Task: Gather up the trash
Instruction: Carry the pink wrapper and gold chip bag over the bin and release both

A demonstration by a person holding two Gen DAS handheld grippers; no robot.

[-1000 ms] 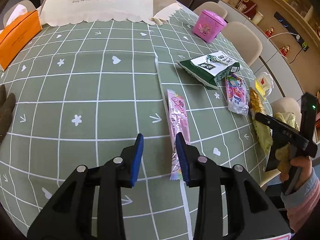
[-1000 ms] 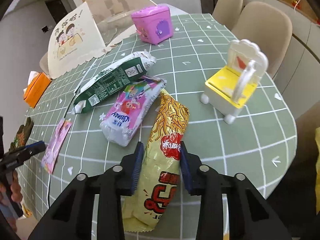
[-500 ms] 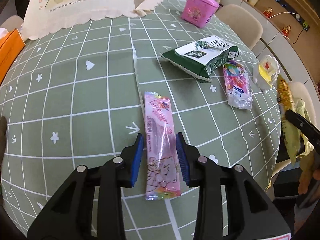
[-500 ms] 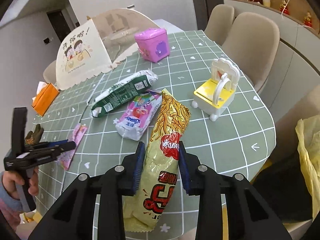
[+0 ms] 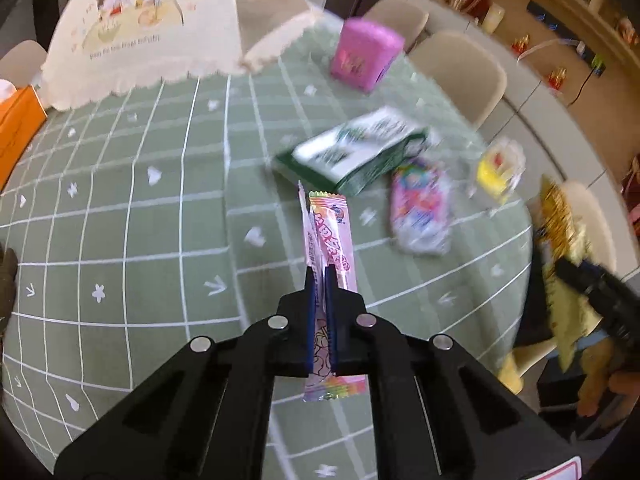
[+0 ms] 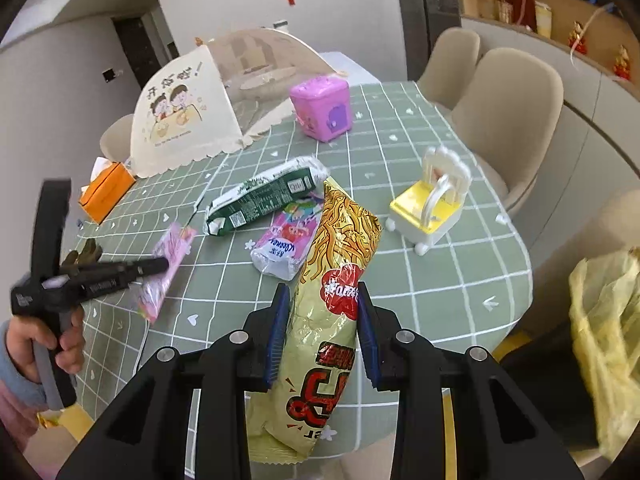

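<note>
Left wrist view: the left gripper (image 5: 320, 280) fingers are squeezed tight on the thin pink wrapper (image 5: 330, 236), lifted off the worktop (image 5: 132, 216). The right gripper (image 6: 323, 300) fingers hold the big yellow noodle bag (image 6: 336, 280) around its middle. Both look light, soft and crinkly, so the middle is a good place to hold.

Green white-gridded tablecloth (image 5: 160, 240), pink wrapper (image 5: 332, 236)
</note>
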